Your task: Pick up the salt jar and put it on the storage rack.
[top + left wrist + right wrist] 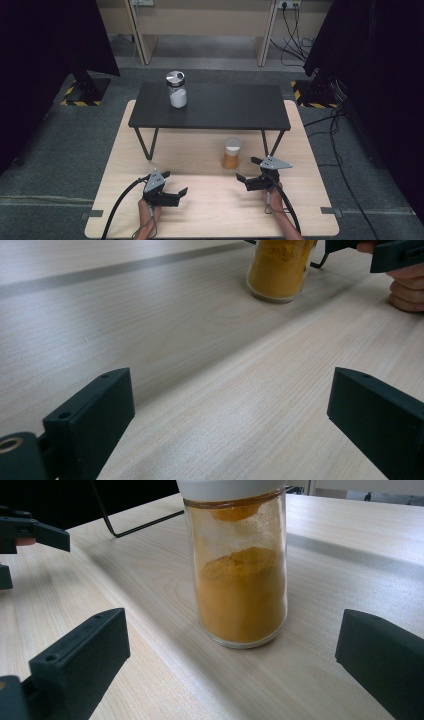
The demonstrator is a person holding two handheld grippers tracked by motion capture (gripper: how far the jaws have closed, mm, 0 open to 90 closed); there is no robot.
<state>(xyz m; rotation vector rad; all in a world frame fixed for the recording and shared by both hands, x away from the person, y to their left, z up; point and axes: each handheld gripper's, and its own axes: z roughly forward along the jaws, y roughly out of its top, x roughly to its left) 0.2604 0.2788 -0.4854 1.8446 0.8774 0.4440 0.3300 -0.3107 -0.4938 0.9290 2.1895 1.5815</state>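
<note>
Before right claw (230, 670) – cylindrical glass jar (240, 580), grainy orange powder

Dim room, soft light on the table, close views sharper than the high one

We see the high view grainy and soft, its corners falling to near black, while the pale table (210, 210) is evenly lit. In the right gripper view the orange jar (240, 590) is crisp with a soft shadow stretching left; in the left gripper view the near jaws blur slightly and the wood shows a mild sheen.

Black grippers (175, 183), grey triangular top plates, black cables, blocky fingers (90, 415).
</note>
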